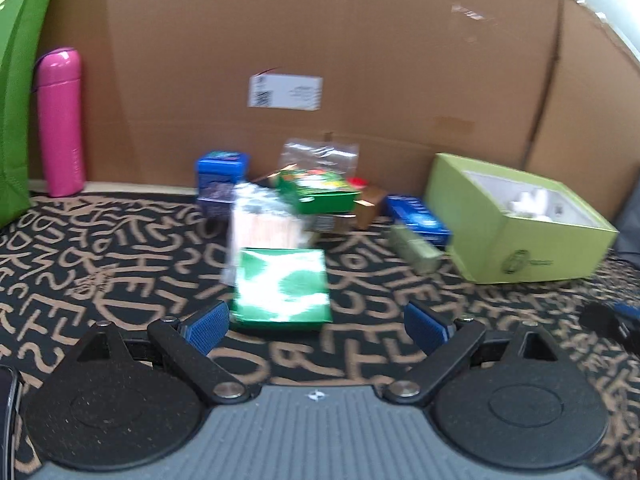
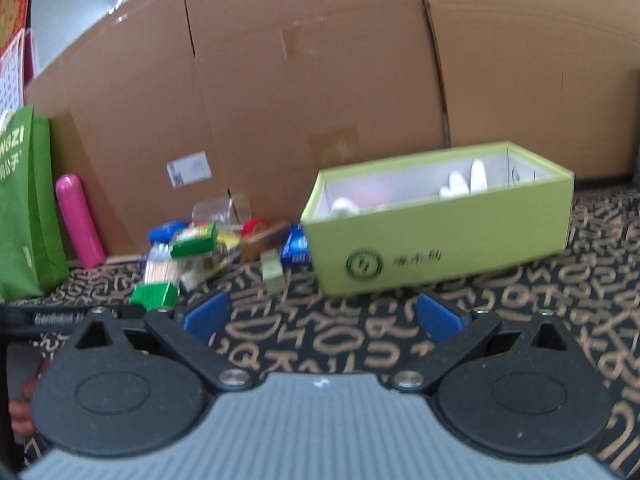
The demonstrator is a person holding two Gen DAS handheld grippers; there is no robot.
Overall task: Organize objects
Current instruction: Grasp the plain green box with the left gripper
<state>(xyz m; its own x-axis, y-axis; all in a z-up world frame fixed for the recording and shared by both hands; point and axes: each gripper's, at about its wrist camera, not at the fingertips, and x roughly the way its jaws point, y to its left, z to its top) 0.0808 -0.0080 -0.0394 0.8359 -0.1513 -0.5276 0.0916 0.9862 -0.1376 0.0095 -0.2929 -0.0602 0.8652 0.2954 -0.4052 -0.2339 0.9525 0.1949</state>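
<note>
A pile of small items lies on the patterned mat by the cardboard wall: a green and white packet (image 1: 282, 286) nearest, a clear bag of wooden sticks (image 1: 266, 224), a green box (image 1: 316, 194), a blue box (image 1: 220, 178) and a blue packet (image 1: 418, 218). My left gripper (image 1: 316, 326) is open, its fingers just short of the green and white packet. An open lime-green box (image 2: 436, 236) holds white items. My right gripper (image 2: 320, 316) is open and empty in front of it. The pile also shows at left in the right wrist view (image 2: 192, 252).
A pink bottle (image 1: 62, 122) and a green bag (image 1: 18, 80) stand at the left against the large cardboard wall (image 1: 320, 40). The lime-green box (image 1: 520, 220) sits right of the pile. A black patterned mat (image 2: 360, 344) covers the floor. A dark object (image 1: 612, 320) lies at far right.
</note>
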